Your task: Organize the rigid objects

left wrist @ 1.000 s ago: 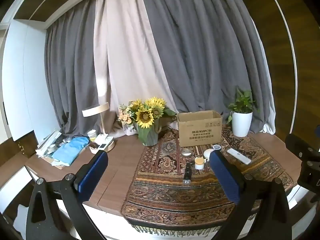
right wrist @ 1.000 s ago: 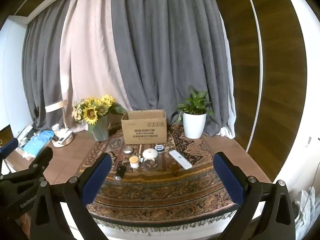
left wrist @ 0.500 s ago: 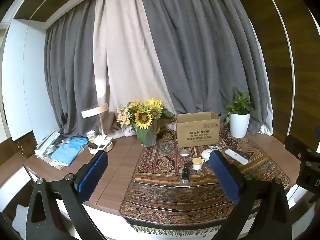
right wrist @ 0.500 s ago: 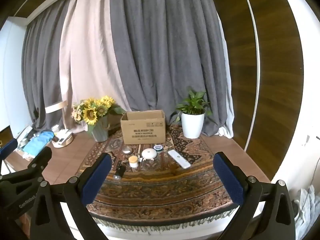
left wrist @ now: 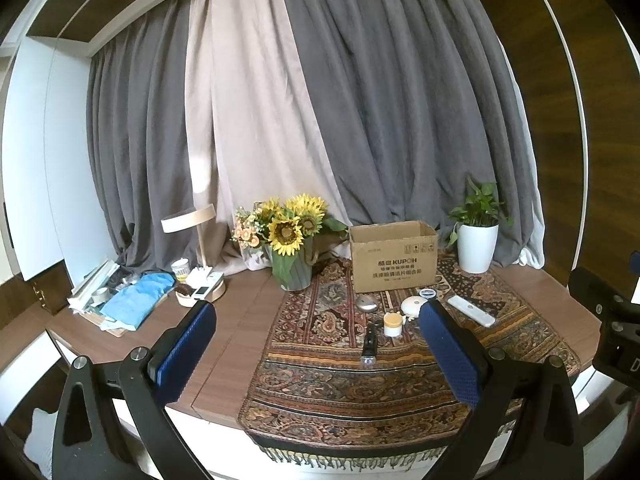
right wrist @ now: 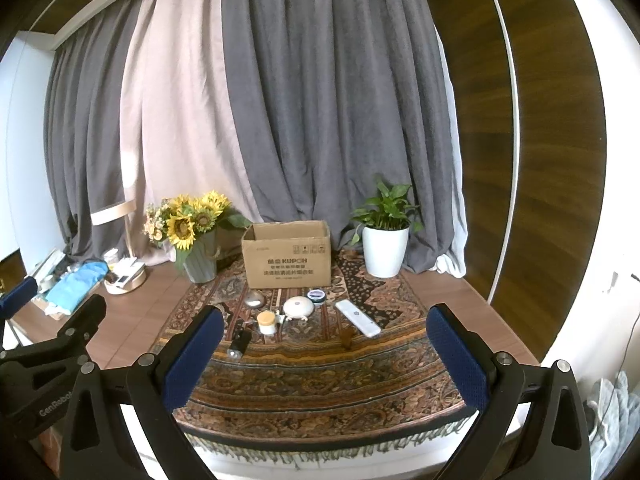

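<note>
Soft daylight through pale curtain (left wrist: 256, 128) (mild glow), sharp centre, fisheye-bowed edges

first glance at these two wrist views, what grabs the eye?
Tall grey and beige curtains fill the whole background. On the table, the sunflower bouquet stands out at the left of the patterned runner, with an open cardboard box at the runner's back and a potted plant to its right. In front of the box lies a cluster of small items, including a white remote; both grippers, left and right, hover open and empty.
</note>
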A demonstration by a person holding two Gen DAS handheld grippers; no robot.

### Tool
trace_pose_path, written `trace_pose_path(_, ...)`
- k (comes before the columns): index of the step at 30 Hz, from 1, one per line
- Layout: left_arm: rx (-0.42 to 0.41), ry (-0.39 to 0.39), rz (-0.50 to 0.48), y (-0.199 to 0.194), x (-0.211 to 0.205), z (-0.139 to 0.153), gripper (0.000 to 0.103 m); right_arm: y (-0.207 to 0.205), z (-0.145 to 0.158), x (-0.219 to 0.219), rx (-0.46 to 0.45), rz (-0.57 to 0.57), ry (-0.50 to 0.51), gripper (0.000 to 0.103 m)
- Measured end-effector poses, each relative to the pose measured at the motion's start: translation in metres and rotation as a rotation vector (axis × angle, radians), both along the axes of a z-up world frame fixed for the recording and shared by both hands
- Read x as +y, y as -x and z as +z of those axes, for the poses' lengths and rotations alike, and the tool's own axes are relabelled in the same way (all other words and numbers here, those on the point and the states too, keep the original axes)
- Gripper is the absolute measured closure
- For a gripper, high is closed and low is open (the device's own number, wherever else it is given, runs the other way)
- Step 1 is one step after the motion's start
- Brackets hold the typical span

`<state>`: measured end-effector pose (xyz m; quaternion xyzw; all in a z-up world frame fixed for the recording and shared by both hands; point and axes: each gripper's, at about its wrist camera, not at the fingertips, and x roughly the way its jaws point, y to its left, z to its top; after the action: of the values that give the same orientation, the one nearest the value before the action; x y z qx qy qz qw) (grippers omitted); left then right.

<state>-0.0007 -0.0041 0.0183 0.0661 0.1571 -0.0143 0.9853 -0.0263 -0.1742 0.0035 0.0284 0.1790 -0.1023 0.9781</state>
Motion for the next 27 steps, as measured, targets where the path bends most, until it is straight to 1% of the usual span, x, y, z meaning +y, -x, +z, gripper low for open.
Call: trace_pose_path(27,-0.017,-0.002,-0.009,0.0031,-0.0043,-0.0090,0.000,-0.0002,0.0021,-0.0049,-0.001,-0.006,-0.006,0.000)
